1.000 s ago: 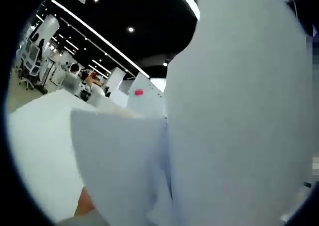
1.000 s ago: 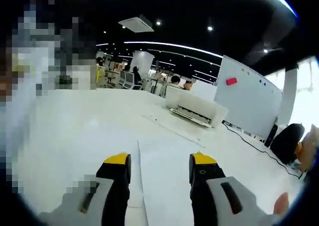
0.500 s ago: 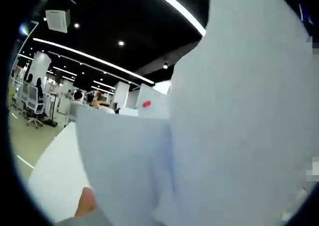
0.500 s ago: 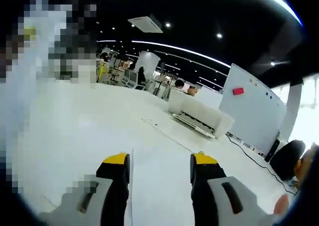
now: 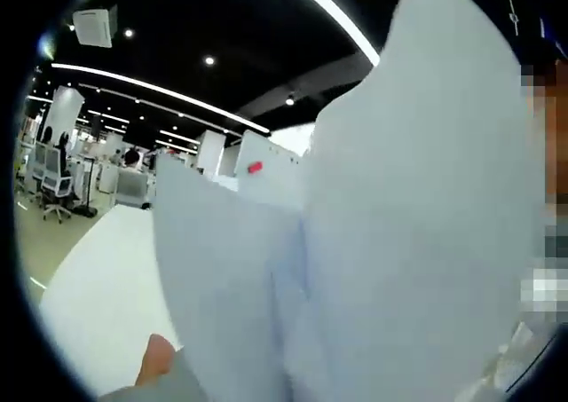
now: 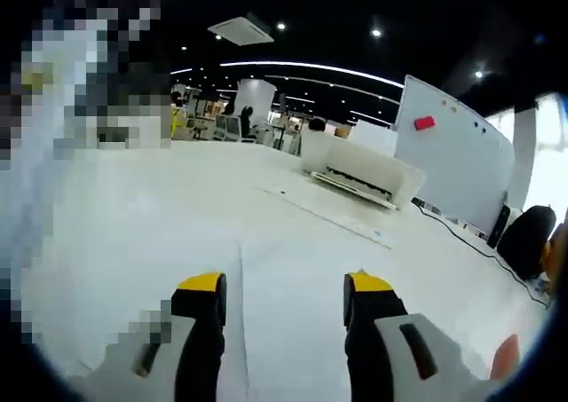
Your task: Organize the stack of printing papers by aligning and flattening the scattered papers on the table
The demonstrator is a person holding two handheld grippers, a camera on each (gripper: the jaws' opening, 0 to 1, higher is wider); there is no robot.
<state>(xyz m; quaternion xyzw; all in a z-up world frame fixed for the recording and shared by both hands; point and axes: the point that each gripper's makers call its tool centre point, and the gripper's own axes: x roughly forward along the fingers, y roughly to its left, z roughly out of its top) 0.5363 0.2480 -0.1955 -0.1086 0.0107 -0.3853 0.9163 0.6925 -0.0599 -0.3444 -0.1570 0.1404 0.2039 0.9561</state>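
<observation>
So the papers [image 5: 417,233] are lifted right up in front of the left tool, a couple of big sheets standing on edge and fanned apart, with a shorter one [image 5: 231,295] sagging off to the side. The sheets cover the left tool's jaws completely, so I honestly can't tell how wide they are or how much of the bundle they've actually got. The right tool [image 6: 284,287] is low over the white table [image 6: 133,224], yellow tips well apart with nothing between them, and one more sheet [image 6: 293,269] lies flat on the table in front of it. The worry for me is that loose bundle: if the left grip only has a few sheets, the rest could slide out and scatter again, or the sagging one could crease when it's tapped down. Also the right tool's tips could scuff or fold the flat sheet's edge if it digs in. There's a printer [image 6: 359,173] and whiteboard [image 6: 453,162] further back, out of the way.
</observation>
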